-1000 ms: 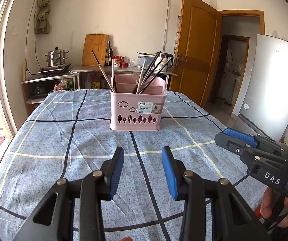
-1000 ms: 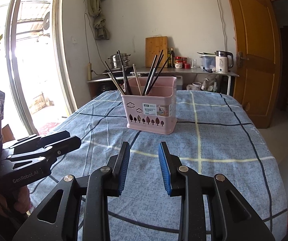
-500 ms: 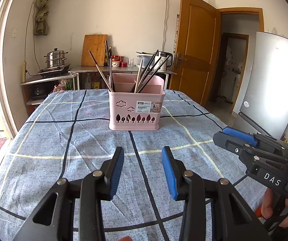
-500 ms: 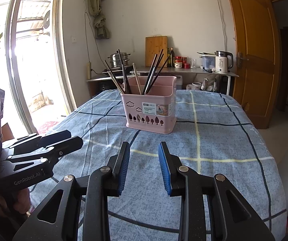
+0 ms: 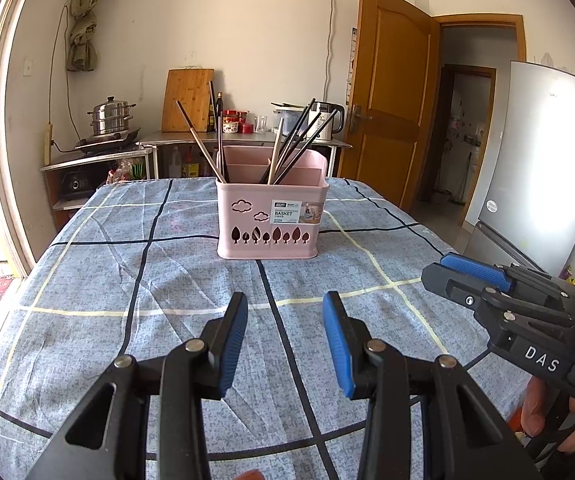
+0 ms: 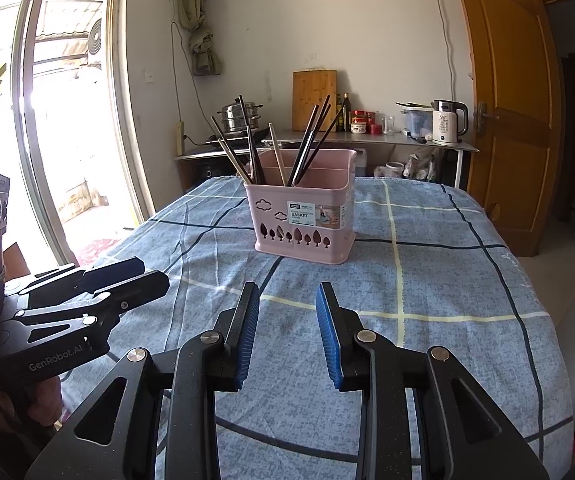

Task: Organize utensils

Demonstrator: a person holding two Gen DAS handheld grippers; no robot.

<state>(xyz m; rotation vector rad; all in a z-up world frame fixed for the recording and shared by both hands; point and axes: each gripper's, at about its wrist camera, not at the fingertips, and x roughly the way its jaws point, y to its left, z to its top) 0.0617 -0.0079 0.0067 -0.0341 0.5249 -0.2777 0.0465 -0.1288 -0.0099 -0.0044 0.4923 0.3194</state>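
Observation:
A pink plastic utensil basket (image 5: 271, 220) (image 6: 303, 220) stands upright in the middle of the table, on a blue checked cloth (image 5: 127, 280) (image 6: 427, 280). Several chopsticks (image 5: 295, 144) (image 6: 307, 140), dark and pale, lean out of its compartments. My left gripper (image 5: 285, 340) hovers over the near part of the cloth, well short of the basket, open with nothing between its blue pads. My right gripper (image 6: 287, 332) hangs beside it, also open and empty. Each gripper shows at the edge of the other's view: right gripper (image 5: 443, 266), left gripper (image 6: 143, 276).
Behind the table a metal counter (image 6: 367, 140) carries a steamer pot (image 5: 111, 116), a wooden cutting board (image 5: 187, 100), bottles, jars and a kettle (image 6: 447, 122). A wooden door (image 5: 391, 92) and a fridge (image 5: 543, 160) stand to the right, a glass door (image 6: 67, 120) to the left.
In the left wrist view the basket has slipped slightly lower and leftward in the picture; otherwise both grippers hold still and stay equally open.

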